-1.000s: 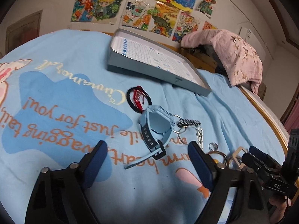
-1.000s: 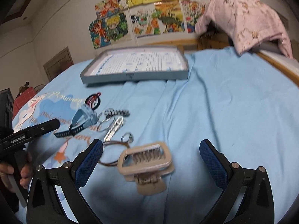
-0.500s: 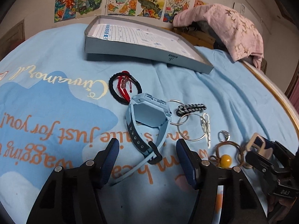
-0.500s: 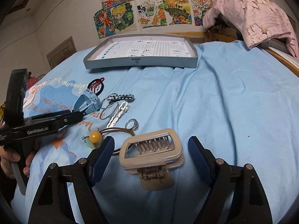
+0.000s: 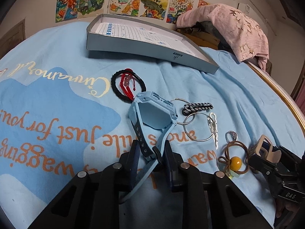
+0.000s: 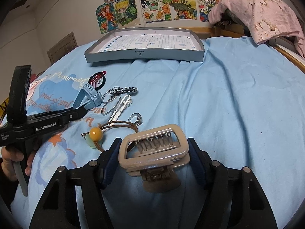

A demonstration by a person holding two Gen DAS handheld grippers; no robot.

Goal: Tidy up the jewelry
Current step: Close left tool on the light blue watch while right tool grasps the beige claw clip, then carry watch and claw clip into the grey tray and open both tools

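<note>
The left tool [image 5: 151,152] sits low over a bed covered in a light blue blanket [image 5: 238,99] printed with orange and cream lettering. Its jaws have just been closing, and the strap of a pale blue watch [image 5: 152,112] now lies between them; both blue pads appear to press on the strap, near its buckle end. The watch case rests on the blanket just ahead of the tool.

The right tool [image 6: 154,152] has also just been closing its jaws, and they now flank a beige claw hair clip [image 6: 152,148] that lies on the blanket. The pads look to be touching the clip's two sides, so it appears gripped, with the spring hinge facing the camera.

Between the two tools the other pieces are spread out. A black hair tie [image 5: 128,85] with a red beaded bracelet [image 5: 126,85] lying across it sits just beyond the watch. To the right of the watch are a black-and-white braided piece [image 5: 197,107], two thin silver hoops [image 5: 199,126] and a white hair pin [image 5: 213,127]. Nearer the right tool lie a small silver ring [image 5: 231,135] and a brown hair tie with a yellow bead [image 5: 235,162].

A shallow grey box lid [image 6: 144,54], lined with a gridded sheet, stands farther back on the bed, well apart from the jewellery. A pink cloth [image 6: 263,9] hangs over the wooden bed frame at the back right, and colourful drawings [image 6: 152,5] cover the wall behind. A hand [image 6: 13,162] holds the handle of the left tool at the left edge of the right wrist view.
</note>
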